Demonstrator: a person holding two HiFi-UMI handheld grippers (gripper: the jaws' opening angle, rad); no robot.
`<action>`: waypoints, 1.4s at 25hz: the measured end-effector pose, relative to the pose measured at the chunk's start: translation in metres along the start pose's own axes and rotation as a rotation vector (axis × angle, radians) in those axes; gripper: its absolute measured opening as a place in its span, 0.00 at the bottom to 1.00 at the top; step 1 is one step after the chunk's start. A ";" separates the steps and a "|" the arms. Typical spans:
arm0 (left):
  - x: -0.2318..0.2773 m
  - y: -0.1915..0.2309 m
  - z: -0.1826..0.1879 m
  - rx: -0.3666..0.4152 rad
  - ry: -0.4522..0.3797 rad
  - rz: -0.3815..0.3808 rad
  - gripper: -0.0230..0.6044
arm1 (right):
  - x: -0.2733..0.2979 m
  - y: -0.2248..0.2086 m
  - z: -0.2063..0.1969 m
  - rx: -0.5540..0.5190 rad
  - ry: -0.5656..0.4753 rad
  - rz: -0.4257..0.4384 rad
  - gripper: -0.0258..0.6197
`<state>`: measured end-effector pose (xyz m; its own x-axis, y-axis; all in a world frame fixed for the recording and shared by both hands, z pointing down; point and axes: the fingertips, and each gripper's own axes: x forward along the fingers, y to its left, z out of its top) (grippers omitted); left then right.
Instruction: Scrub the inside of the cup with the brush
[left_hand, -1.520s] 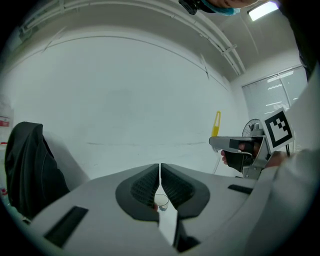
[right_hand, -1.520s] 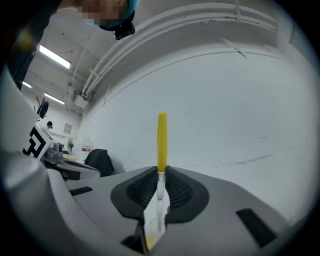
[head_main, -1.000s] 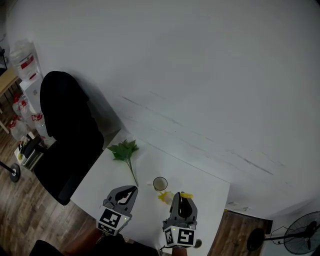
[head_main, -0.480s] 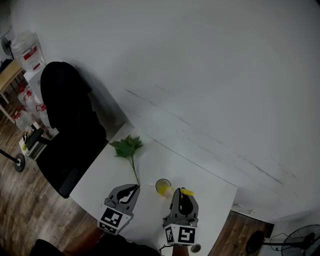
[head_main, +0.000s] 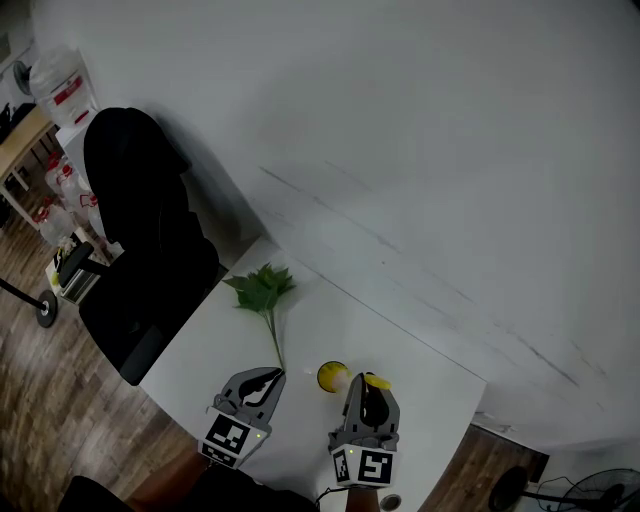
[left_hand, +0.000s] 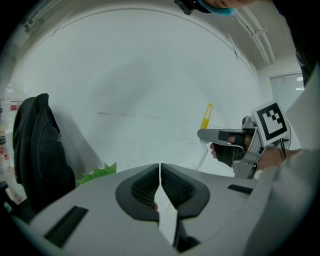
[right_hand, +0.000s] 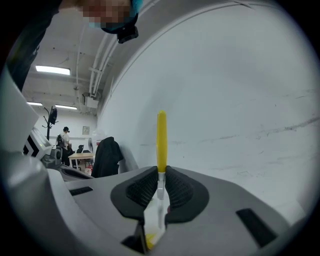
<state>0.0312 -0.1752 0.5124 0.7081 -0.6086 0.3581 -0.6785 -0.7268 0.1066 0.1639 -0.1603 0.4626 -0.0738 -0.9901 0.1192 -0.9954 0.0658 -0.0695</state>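
Observation:
A small cup (head_main: 332, 376) stands on the white table (head_main: 420, 400), its mouth showing yellow. My right gripper (head_main: 362, 386) is just right of the cup, shut on the brush (right_hand: 161, 140), whose yellow handle sticks up between the pads. The brush's pale lower end points down toward the cup; I cannot tell whether it is inside. In the left gripper view the brush (left_hand: 206, 116) and the right gripper (left_hand: 222, 136) show at the right. My left gripper (head_main: 268, 377) hovers left of the cup, its jaws (left_hand: 160, 169) shut with nothing between them. Both gripper views hide the cup.
A green leafy sprig (head_main: 262, 290) lies on the table behind the left gripper. A black chair (head_main: 140, 240) with a dark coat stands at the table's left edge. A white wall runs behind the table. Water jugs (head_main: 60, 85) and a fan (head_main: 590, 490) stand on the wooden floor.
The yellow patch that lay beside the cup a second ago now shows in the cup's mouth. Both grippers stay shut and keep about the same places; the head view has shifted.

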 end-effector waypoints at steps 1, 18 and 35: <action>0.002 0.000 -0.003 -0.002 0.006 0.000 0.09 | 0.002 -0.001 -0.003 0.004 0.005 0.000 0.13; 0.044 -0.002 -0.040 -0.013 0.083 -0.034 0.09 | 0.027 -0.024 -0.052 0.072 0.083 0.003 0.13; 0.070 -0.011 -0.064 -0.021 0.114 -0.073 0.09 | 0.034 -0.026 -0.067 0.093 0.108 0.018 0.13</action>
<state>0.0752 -0.1896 0.5954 0.7298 -0.5134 0.4514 -0.6309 -0.7601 0.1555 0.1830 -0.1872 0.5348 -0.1026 -0.9694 0.2231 -0.9843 0.0666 -0.1632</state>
